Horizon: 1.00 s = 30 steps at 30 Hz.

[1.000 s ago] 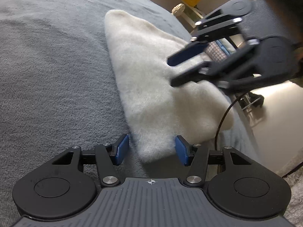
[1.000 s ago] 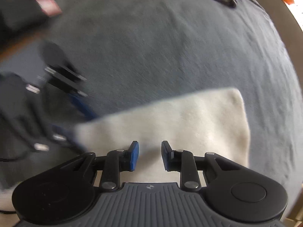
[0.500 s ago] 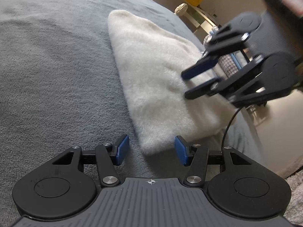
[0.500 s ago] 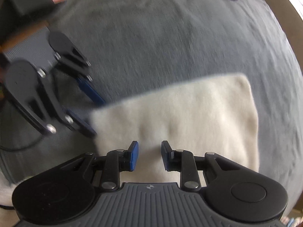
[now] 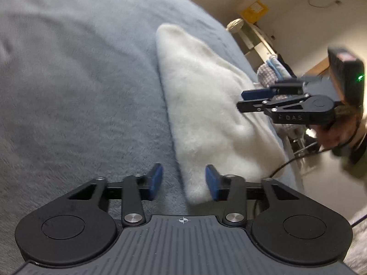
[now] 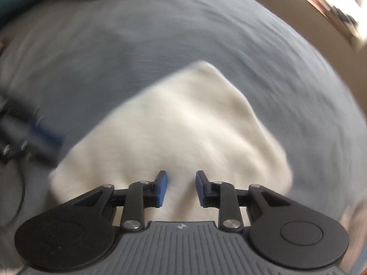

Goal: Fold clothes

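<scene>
Lying between the left tongs' (image 5: 183, 181) closing jaws, the white garment's (image 5: 206, 105) corner sits ungripped.

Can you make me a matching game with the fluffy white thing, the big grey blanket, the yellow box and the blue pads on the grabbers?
Things:
1. fluffy white folded cloth
2. soft grey blanket
3. yellow box
4. blue rubber pads

Places:
A. on a shelf by the wall
B. spread out beneath everything
C. on the tips of the black fingers
D. lying on top of the blanket

Pairs: 1-D, 2-B, 3-A, 4-C
</scene>
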### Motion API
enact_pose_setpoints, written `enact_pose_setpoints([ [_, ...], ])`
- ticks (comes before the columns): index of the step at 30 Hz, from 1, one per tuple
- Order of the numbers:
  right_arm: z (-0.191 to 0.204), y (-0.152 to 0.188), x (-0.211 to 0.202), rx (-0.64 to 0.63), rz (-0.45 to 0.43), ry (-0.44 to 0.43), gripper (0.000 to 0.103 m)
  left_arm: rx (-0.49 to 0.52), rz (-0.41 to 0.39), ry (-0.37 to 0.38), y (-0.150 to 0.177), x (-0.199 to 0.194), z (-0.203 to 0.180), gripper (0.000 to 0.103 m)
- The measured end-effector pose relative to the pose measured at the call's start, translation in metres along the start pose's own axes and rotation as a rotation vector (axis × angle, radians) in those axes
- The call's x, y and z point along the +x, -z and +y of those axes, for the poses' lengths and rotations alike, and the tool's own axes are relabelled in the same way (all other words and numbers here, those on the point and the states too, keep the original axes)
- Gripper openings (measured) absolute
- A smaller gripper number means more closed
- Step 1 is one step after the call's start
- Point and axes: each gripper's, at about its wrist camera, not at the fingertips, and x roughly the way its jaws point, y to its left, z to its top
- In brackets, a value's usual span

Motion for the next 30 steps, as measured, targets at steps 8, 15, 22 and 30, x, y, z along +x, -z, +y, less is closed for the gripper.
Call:
enact_pose_setpoints([
  [8,-0.019,0.015,0.014,0.167,-0.079,-0.023,0.034,0.256,0.107,-0.207,0.009,0.005,-0.036,0.02],
  [15,-0.013,0.024,0.006,0.177,-0.092,-0.029,0.036,0.403,0.168,-0.267,-0.01,0.044,-0.054,0.011],
  [22,-0.012,0.023,0.005,0.166,-0.092,-0.029,0.036,0.225,0.199,-0.228,-0.063,0.05,-0.027,0.006],
  [30,-0.009,0.022,0.005,0.154,-0.088,-0.024,0.037,0.249,0.165,-0.335,-0.147,0.089,-0.031,0.005],
])
